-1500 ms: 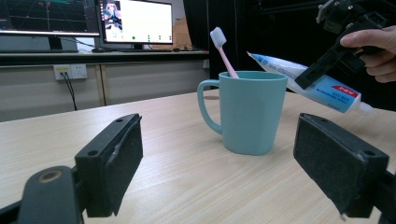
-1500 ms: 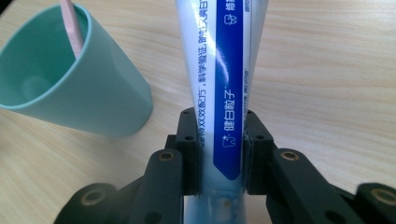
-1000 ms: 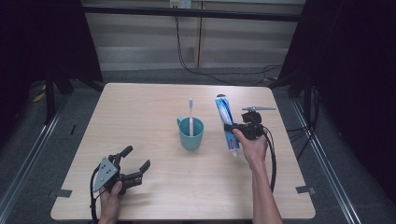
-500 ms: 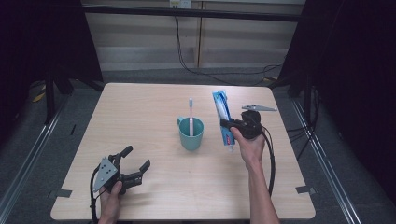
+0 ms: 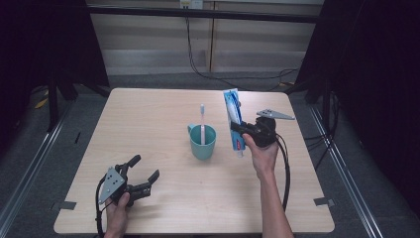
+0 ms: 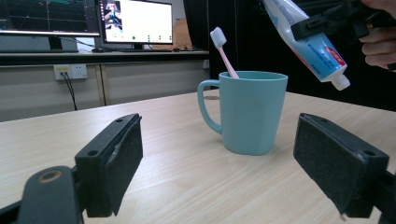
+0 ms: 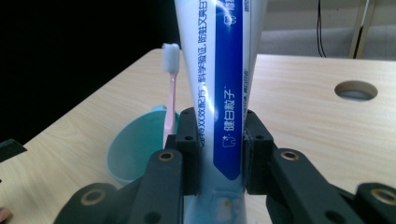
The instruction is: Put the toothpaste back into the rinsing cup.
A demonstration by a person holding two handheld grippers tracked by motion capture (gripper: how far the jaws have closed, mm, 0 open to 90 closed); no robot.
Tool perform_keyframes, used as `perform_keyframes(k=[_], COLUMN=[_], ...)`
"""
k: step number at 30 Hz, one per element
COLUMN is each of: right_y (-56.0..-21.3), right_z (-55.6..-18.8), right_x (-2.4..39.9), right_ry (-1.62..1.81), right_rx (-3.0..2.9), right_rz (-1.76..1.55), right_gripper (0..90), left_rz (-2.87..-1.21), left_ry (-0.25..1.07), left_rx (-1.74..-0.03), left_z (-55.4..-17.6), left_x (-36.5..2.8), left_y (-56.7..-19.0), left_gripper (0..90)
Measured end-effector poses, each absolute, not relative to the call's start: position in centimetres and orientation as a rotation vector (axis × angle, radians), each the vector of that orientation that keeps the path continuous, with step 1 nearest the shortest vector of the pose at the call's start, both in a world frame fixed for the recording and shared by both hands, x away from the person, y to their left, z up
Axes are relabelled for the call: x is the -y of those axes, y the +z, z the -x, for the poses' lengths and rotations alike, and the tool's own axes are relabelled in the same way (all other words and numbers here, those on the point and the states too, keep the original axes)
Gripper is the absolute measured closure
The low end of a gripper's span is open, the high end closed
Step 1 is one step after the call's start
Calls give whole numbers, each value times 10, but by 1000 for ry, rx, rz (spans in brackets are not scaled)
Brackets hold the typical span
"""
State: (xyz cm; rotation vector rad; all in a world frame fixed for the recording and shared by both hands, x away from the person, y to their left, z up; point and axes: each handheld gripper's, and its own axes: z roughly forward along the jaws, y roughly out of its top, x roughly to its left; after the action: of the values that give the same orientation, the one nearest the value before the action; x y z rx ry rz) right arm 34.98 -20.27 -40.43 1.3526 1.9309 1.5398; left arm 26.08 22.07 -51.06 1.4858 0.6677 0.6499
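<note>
One mug (image 5: 203,142), one toothbrush (image 5: 202,121) and one toothpaste tube (image 5: 233,116) are on view.

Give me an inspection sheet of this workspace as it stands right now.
Surface: wooden table, with a round hole near the right gripper view's far edge.
Job's things: toothpaste tube lifted, cap end down, beside the teal mug; pink toothbrush stands in the mug.
Clutter: nothing seen.
Grippers: right gripper shut on the tube; left gripper open, low over the table's near left.
Cables: one cable trails from the right gripper; others hang on the back wall.
Surroundings: dark curtains, monitors behind.
</note>
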Motion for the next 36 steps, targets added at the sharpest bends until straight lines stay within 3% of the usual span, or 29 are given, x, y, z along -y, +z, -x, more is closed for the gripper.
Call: perform_keyframes(k=[36], right_y=[-382], right_z=[-363], right_x=[170], right_ry=[1728], right_rx=[-1800], right_rz=[-1154], right_gripper=[731], left_rz=[-1491], left_ry=[652], left_rx=[-665], left_z=[-261], left_x=[-221], left_y=[-511], left_gripper=[158])
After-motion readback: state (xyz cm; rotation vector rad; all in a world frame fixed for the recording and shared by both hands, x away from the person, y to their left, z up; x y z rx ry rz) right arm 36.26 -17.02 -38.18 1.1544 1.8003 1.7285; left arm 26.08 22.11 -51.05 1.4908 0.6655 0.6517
